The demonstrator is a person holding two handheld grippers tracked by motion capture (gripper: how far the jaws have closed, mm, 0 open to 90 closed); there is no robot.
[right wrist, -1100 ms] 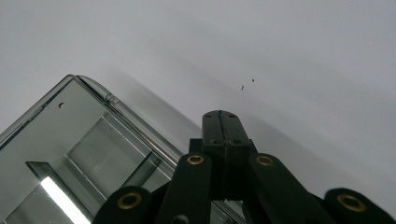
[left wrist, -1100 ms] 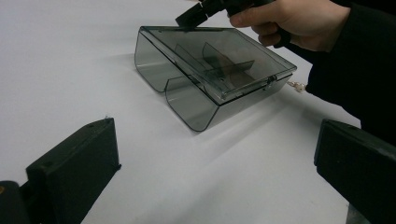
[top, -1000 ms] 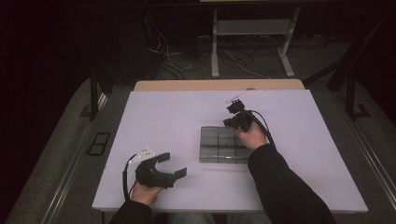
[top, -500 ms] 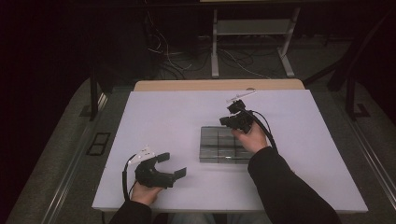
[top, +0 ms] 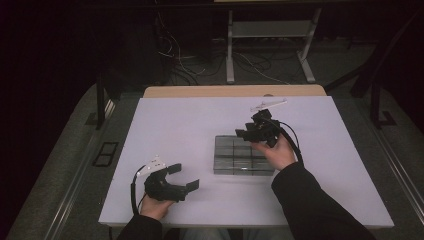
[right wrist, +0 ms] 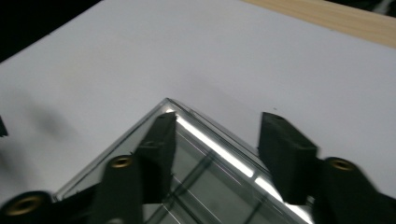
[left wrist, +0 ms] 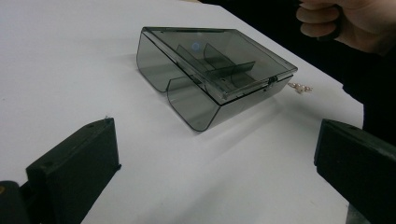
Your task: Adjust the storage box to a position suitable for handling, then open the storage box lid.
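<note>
A smoky clear plastic box (top: pixel 243 156) with inner dividers lies lid-shut on the white table (top: pixel 190 125), right of the middle. My right gripper (top: pixel 246 132) hovers over its far edge, pointing down. Its jaws have just been opening and nothing is between them. In the right gripper view the gripper (right wrist: pixel 219 122) stands open above a corner of the box (right wrist: pixel 201 177). My left gripper (top: pixel 185 176) rests open near the front left, aimed at the box (left wrist: pixel 210 70), with the left gripper (left wrist: pixel 217 140) holding nothing.
A small pale-gold trinket (left wrist: pixel 299 87) lies on the table beside the box. The person's right hand (left wrist: pixel 345 23) is above it. A wooden strip (top: pixel 235 91) borders the table's far edge. Cables and a metal stand (top: pixel 270 50) sit on the dark floor beyond.
My right gripper has lifted a little over the box's far edge and its jaws now stand apart. The left gripper and the box have not moved.
</note>
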